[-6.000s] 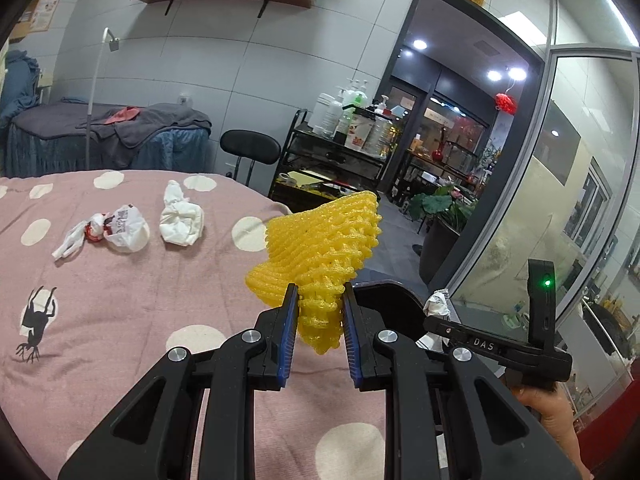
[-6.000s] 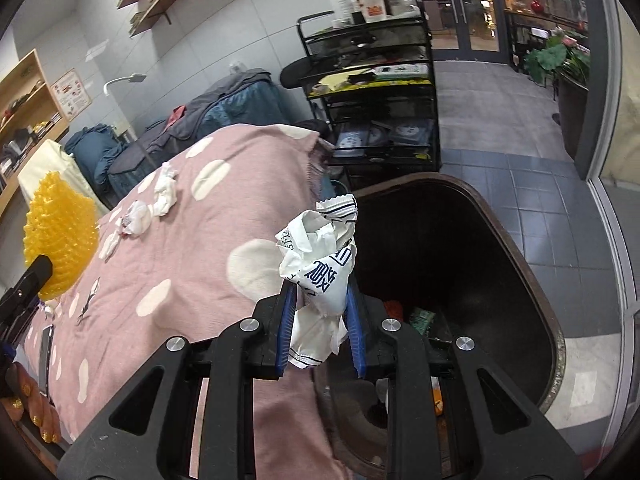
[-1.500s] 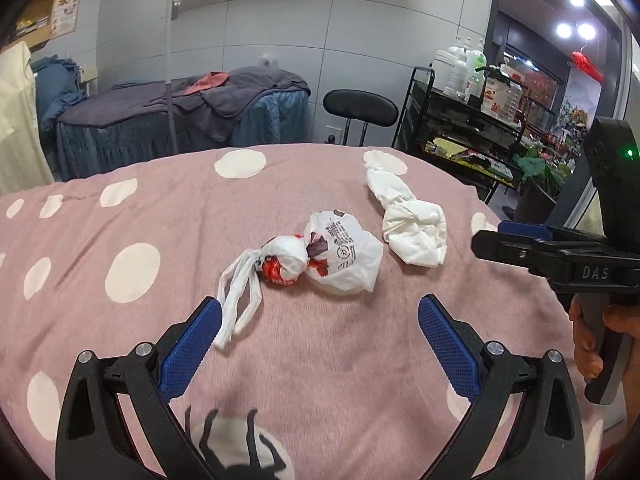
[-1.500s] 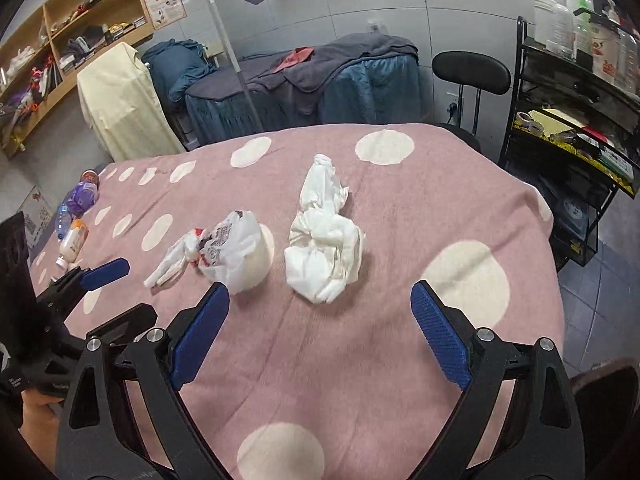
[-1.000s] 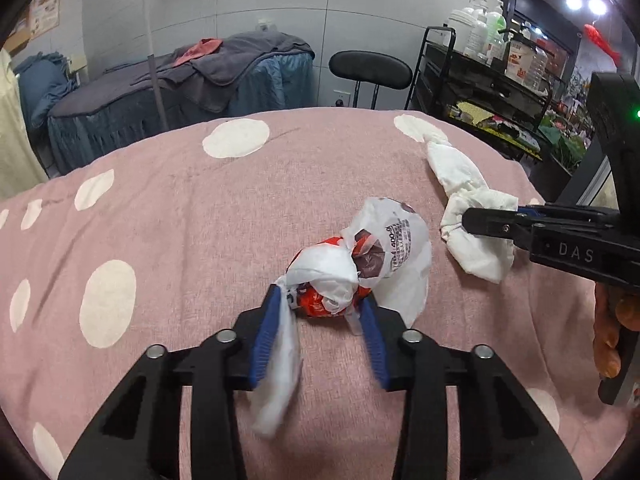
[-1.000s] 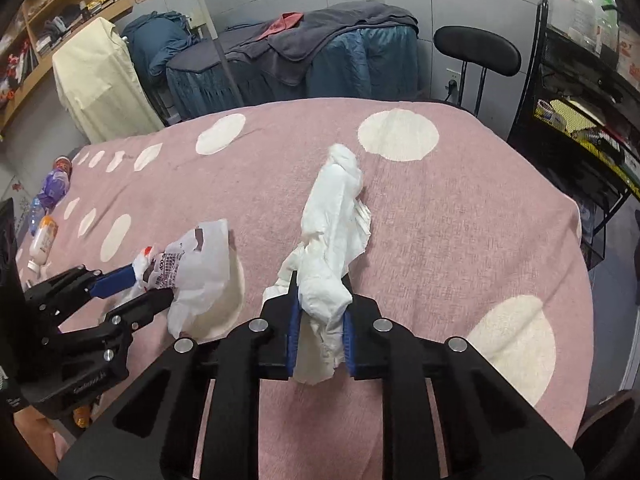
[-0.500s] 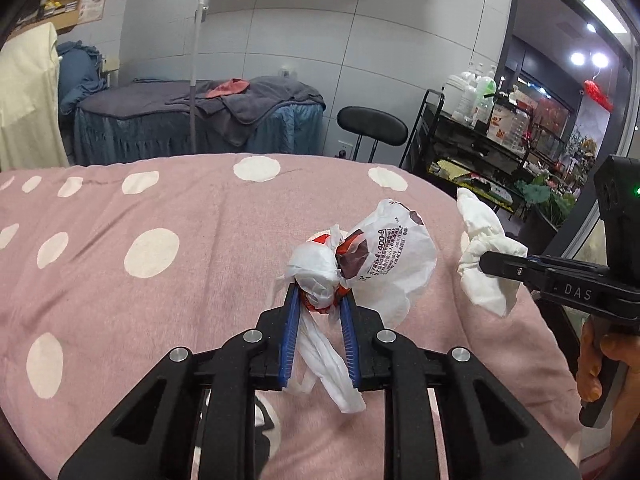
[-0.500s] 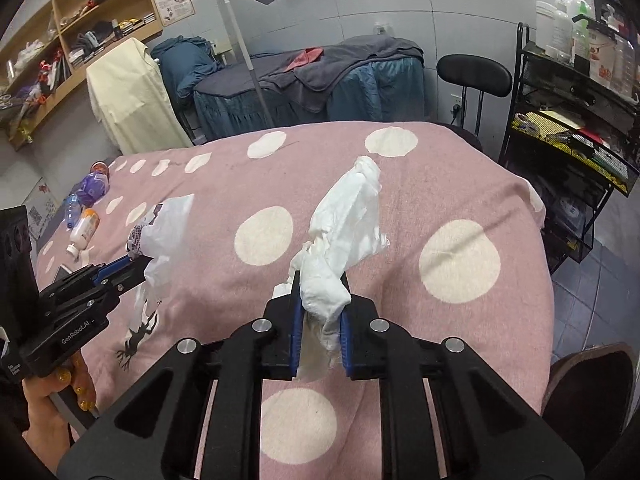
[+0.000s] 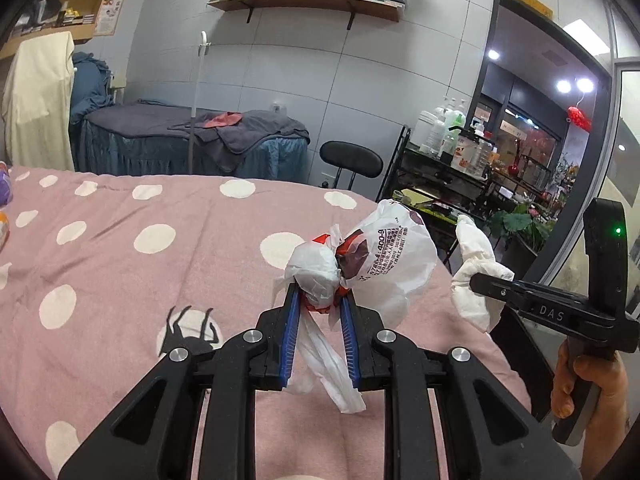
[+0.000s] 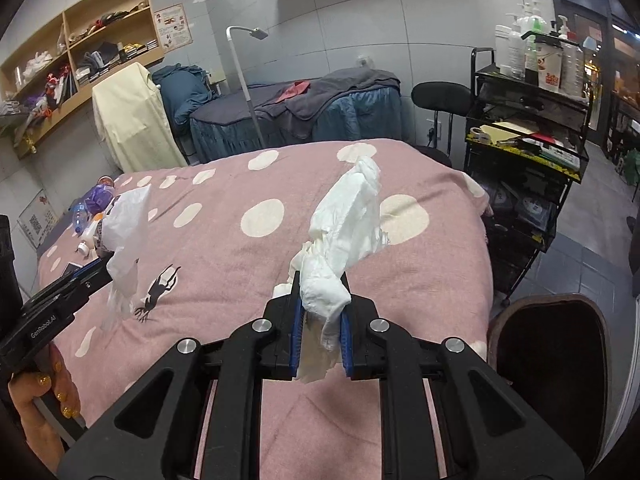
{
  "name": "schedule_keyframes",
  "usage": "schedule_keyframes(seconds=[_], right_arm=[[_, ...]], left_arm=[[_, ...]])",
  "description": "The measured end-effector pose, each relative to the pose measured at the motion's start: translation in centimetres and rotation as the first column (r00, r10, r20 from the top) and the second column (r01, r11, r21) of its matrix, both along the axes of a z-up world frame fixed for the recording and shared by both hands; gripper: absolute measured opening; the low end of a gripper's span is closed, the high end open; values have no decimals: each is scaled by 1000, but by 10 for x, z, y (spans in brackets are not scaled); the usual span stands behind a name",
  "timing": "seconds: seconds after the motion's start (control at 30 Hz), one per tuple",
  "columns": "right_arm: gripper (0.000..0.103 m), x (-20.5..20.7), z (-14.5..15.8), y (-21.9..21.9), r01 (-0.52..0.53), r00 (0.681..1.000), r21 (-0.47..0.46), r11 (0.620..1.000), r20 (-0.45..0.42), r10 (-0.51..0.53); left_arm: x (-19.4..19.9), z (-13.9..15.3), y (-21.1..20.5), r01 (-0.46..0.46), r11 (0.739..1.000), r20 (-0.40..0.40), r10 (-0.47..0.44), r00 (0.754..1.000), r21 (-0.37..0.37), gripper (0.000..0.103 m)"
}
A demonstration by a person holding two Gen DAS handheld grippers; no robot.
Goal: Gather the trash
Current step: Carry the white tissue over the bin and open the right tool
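Left gripper pictured clamped on the knotted neck of a white plastic bag with red and dark print, raised clear of the pink polka-dot blanket, loose handles dangling between the blue pads. Right gripper pictured pinched tight on a crumpled white tissue wad, likewise lifted off the blanket, twisted end pointing up. Seen at far right, beside the bed's edge, a dark bin with a brown rim. Beyond the bed, a black stool and a black wire cart stacked with bottles.
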State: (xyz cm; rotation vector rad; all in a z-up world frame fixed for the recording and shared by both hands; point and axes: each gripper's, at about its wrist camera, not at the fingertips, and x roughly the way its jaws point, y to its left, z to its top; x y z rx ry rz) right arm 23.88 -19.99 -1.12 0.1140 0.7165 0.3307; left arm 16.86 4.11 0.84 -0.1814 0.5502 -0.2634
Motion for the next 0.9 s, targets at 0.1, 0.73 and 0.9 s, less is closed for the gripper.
schedule_keyframes(seconds=[0.1,0.73,0.9], right_arm=[[16,-13,1,-17,32,999,16,999,5,-32],[16,-64,-23,-114,254,967,64,965,-33,-252],[16,-73,-31,-140,310,950,67,949,-52,-307]], left_arm=[[-8,-1,-8,3,1000,8,-3,1000,-4,20],[-31,-2,-69,146,986,7,-146,989,-77,20],[-33,-2,-93,199,977,5,-199,980,-79,20]])
